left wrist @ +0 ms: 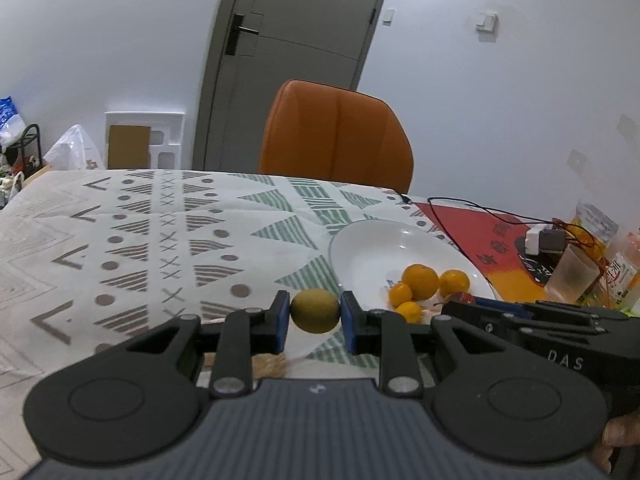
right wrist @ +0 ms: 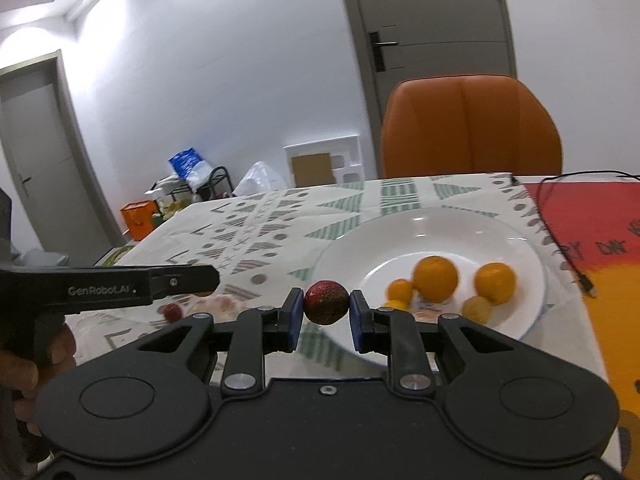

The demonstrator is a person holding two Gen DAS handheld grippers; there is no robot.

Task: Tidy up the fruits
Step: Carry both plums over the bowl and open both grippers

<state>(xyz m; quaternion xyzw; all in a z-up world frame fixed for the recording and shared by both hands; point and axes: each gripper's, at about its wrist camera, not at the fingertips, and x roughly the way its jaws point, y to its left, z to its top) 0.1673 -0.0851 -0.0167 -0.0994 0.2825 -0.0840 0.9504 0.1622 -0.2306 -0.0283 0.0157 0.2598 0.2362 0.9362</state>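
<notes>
1. The left gripper (left wrist: 315, 316) has its blue pads closed on a yellow-green round fruit (left wrist: 315, 310), held above the patterned tablecloth (left wrist: 140, 240), just at 9 o'clock of the white plate (left wrist: 360, 248).
2. The right gripper (right wrist: 326, 312) has its pads pressed on a dark red speckled fruit (right wrist: 326, 302), over the plate's (right wrist: 440, 224) 8 o'clock rim.
3. On the plate lie several oranges: a large one (right wrist: 435, 279) mid-plate, another (right wrist: 495, 282) at its 3 o'clock, and smaller ones (right wrist: 400, 290) toward 9 o'clock.
4. An orange chair (left wrist: 336, 136) stands beyond the table at 12 o'clock.
5. A black cable (right wrist: 560, 236) trails over the red mat (right wrist: 592, 216) at 3 o'clock of the plate.
</notes>
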